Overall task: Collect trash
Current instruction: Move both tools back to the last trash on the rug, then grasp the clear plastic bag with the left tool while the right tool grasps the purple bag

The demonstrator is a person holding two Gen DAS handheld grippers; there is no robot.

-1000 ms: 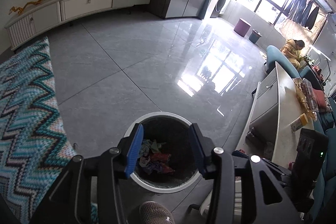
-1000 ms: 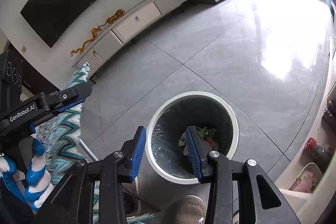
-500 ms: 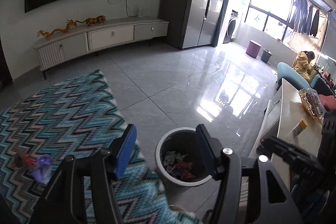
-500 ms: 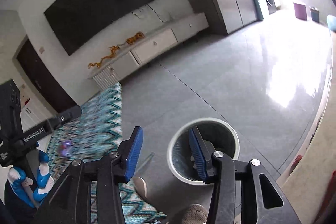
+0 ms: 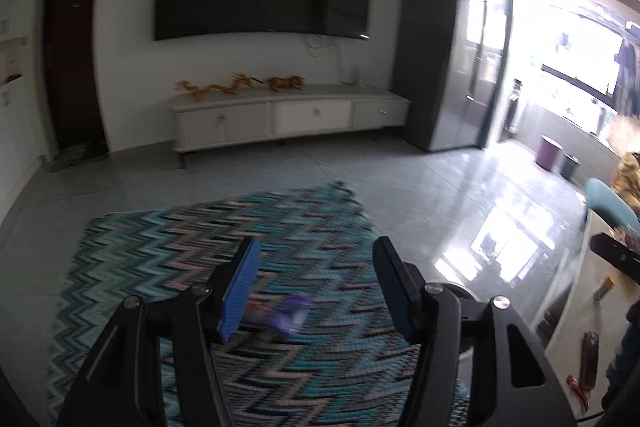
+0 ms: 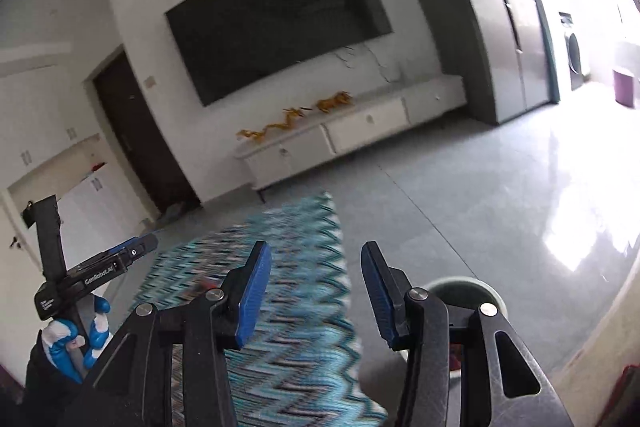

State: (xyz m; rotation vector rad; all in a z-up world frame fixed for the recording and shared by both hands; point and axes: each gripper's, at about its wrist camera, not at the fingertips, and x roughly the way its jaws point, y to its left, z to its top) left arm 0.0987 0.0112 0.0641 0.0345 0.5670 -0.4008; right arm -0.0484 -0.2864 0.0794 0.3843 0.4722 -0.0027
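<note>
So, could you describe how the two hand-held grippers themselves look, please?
Both look alike. The left hand-held gripper and right hand-held gripper have black angular frames with silver pivot screws and ribbed blue finger pads. The right view shows white "GenRobot.AI" lettering on the left one, above a blue-and-white handle.

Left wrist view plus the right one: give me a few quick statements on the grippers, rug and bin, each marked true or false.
1. Left gripper is open and holds nothing. True.
2. Purple trash lies on the rug. True.
3. Right gripper is shut on a wrapper. False: it is open, with nothing between its fingers.
4. The bin stands on the rug. False: it stands on the tiles, beside the rug.
</note>
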